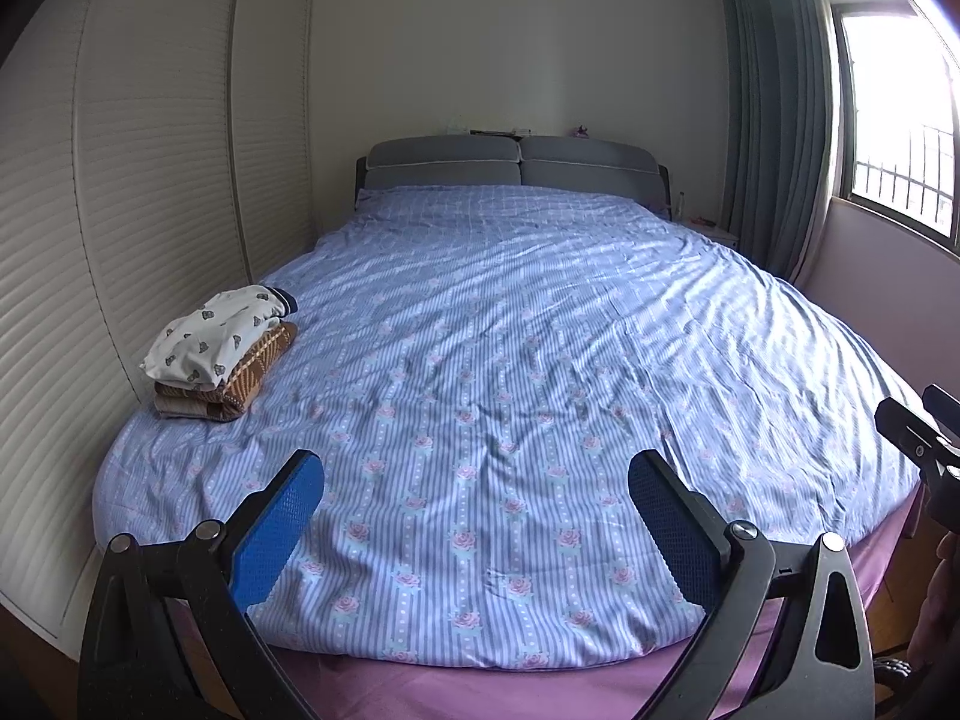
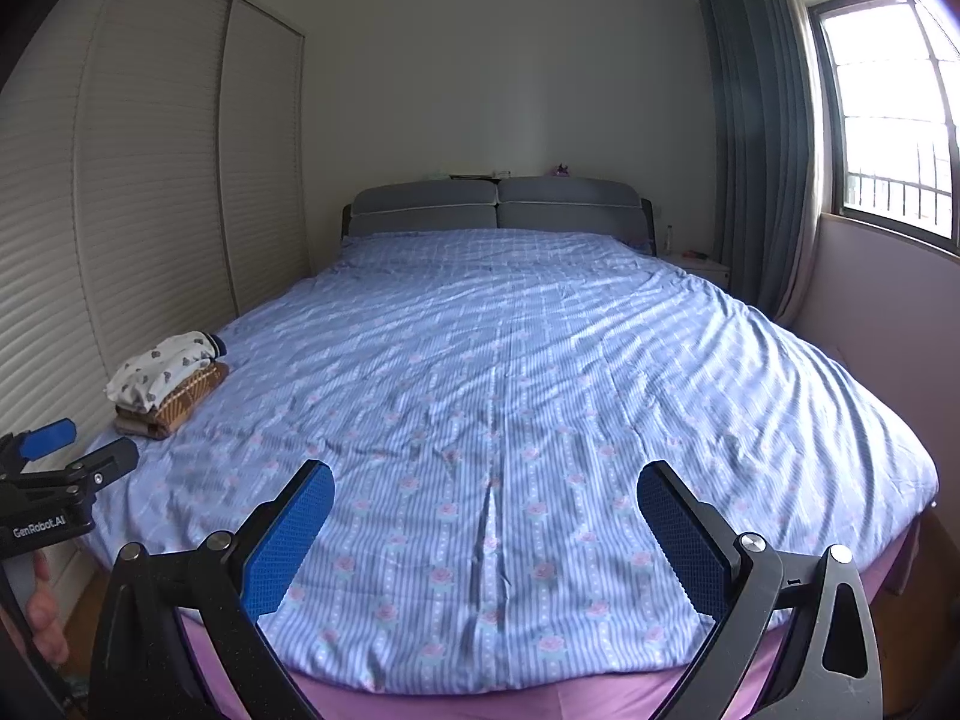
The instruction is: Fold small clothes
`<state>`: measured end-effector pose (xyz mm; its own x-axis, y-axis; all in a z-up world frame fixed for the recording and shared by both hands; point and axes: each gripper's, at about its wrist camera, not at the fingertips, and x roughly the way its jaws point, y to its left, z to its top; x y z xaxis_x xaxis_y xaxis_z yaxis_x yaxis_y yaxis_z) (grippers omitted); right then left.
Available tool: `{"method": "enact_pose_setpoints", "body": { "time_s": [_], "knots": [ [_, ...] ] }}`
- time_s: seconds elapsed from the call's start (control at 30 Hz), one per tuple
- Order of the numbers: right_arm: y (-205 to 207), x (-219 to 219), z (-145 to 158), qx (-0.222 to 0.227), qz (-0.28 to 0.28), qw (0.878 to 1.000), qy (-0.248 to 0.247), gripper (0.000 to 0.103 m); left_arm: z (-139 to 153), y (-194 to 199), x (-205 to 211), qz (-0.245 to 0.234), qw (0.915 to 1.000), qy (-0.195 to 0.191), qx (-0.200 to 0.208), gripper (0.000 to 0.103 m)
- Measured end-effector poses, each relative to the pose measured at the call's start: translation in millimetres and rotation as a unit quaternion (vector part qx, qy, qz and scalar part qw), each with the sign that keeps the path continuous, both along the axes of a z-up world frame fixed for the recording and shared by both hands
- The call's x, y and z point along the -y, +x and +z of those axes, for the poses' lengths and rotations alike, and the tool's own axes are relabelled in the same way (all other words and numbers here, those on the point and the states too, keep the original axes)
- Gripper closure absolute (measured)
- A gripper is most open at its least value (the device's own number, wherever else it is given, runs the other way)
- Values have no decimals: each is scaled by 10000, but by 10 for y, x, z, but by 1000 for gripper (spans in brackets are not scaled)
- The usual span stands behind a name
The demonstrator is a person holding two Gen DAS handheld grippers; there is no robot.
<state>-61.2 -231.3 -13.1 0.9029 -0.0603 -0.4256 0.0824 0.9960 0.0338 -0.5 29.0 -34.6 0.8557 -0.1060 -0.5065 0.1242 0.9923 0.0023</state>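
Blue-padded fingers (image 1: 276,531) of the left gripper (image 1: 477,531) fill the bottom of the left wrist view, spread wide apart with nothing between them, hanging over the foot edge of the bed. The right gripper (image 2: 486,537) sits the same way in its own view, jaws spread and empty, above the foot edge of the same bed. Each tool also shows in the other's camera: the right one as a black shape at the right edge of the left view, and the left one at the left edge of the right view, its black body bearing white lettering and a blue pad tip raised. Part of a hand (image 2: 45,612) shows below it.

Across the bed lies a blue striped cover (image 1: 510,360) printed with pink roses, rumpled in soft diagonal creases. A purple sheet (image 1: 480,690) shows beneath it along the foot edge.

Folded clothes (image 1: 219,354) form a small stack near the left edge of the bed, toward the foot corner, well apart from both grippers. A white piece with small dark prints and a navy cuff lies on top; beneath it sits a brown patterned piece, with a tan layer at the bottom.

At the far end stands a grey padded headboard (image 1: 510,162). White slatted closet doors (image 1: 150,180) run along the left side, and grey-green curtains (image 1: 774,120) hang beside a bright window (image 1: 900,120) on the right.
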Motion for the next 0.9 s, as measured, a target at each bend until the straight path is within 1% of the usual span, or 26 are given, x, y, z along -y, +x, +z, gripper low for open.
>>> {"method": "enact_pose_setpoints", "body": {
  "time_s": [0.67,0.9],
  "knots": [
    [24,22,-28,-68,16,10000,16,1,-4,6,4,10,10000,33,-43,0],
    [27,30,-34,-64,8,10000,18,1,-36,26,-16,80,9999,64,-62,0]
  ]
}}
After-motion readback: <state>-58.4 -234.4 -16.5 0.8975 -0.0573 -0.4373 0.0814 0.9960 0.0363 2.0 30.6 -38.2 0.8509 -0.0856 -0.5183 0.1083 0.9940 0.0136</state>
